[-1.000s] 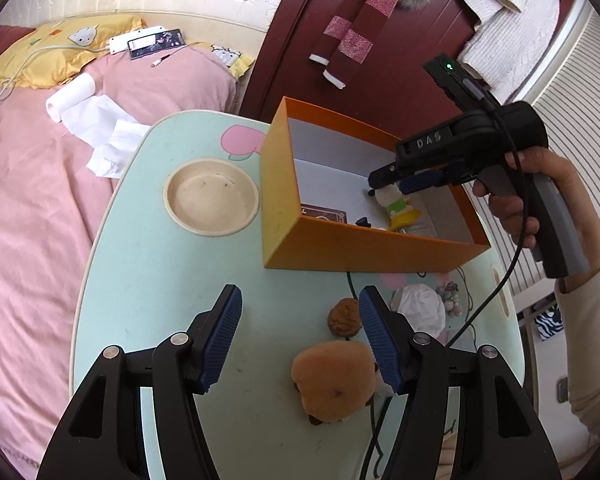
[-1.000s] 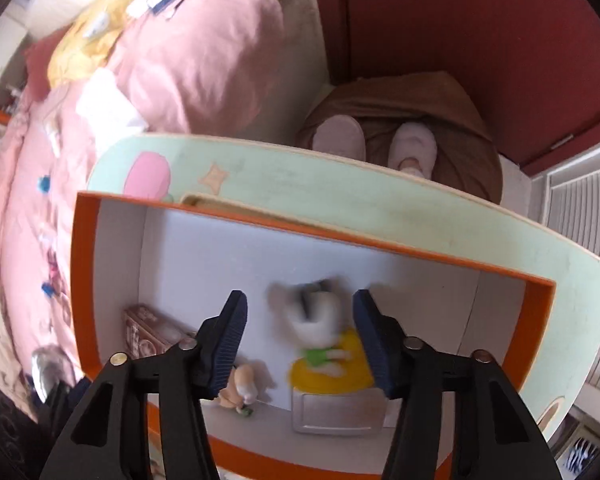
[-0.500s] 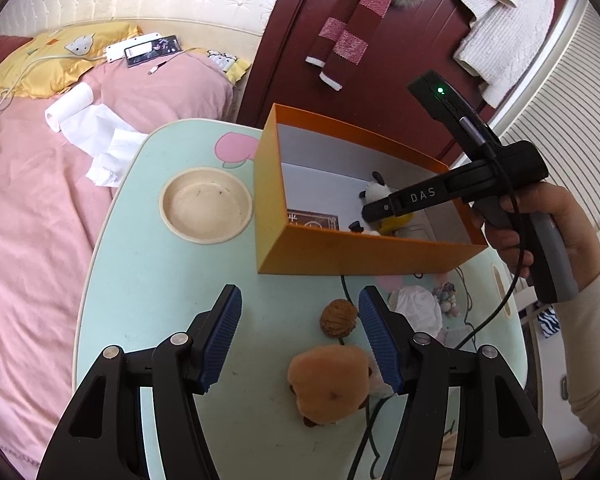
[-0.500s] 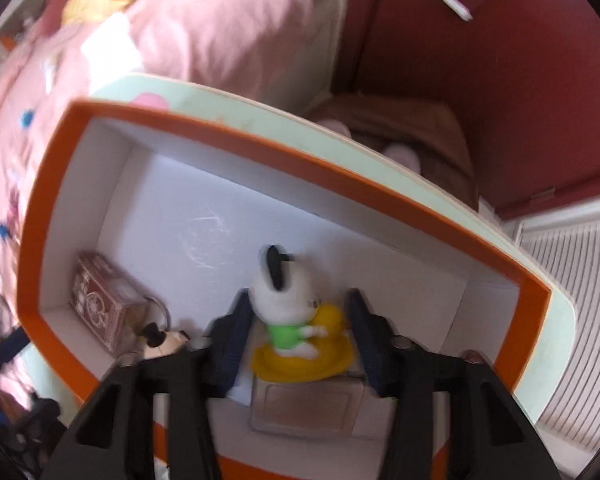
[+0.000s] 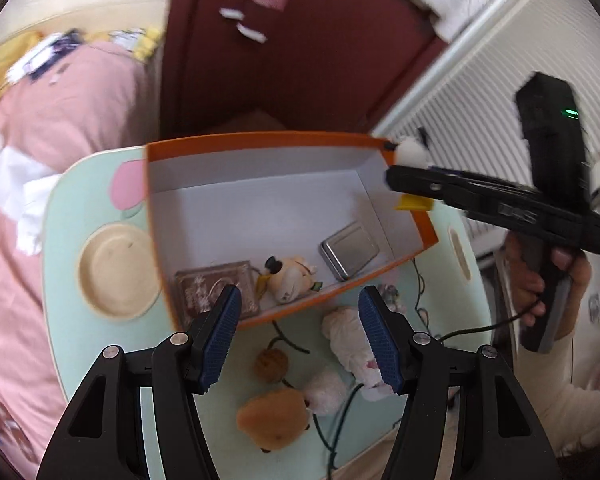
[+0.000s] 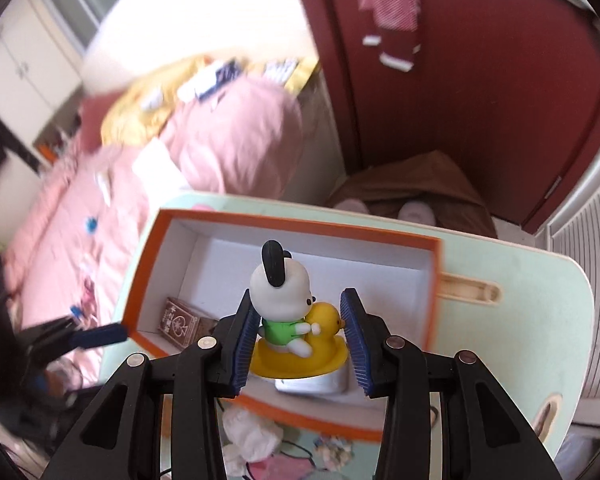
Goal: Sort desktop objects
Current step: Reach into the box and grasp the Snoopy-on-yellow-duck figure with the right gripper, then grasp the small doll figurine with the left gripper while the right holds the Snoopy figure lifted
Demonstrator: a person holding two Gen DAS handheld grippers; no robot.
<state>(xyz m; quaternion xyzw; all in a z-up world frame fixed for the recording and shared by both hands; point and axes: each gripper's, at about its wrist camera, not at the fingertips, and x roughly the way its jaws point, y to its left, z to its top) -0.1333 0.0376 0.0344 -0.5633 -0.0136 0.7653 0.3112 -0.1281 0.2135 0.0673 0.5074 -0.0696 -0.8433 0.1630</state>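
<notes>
My right gripper (image 6: 299,300) is shut on a white dog figure riding a yellow duck (image 6: 286,292) and holds it upright above the orange box (image 6: 300,226). In the left wrist view the same toy (image 5: 412,152) hangs over the box's far right corner (image 5: 260,140), pinched in the right gripper (image 5: 396,178). My left gripper (image 5: 300,294) is open and empty over the box's near wall. Inside the box lie a brown card pack (image 5: 216,292), a small plush keychain (image 5: 290,276) and a silver tin (image 5: 350,248).
On the pale green table (image 5: 68,208) a round cream dish (image 5: 116,272) sits left of the box. In front of the box lie a walnut (image 5: 271,364), a brown plush (image 5: 274,420), white fluffy things (image 5: 350,340) and a dark cord. A pink bed lies to the left.
The right gripper closed on the dog-and-duck toy and lifted it out of the box. The left gripper rose and moved in over the box's near wall.
</notes>
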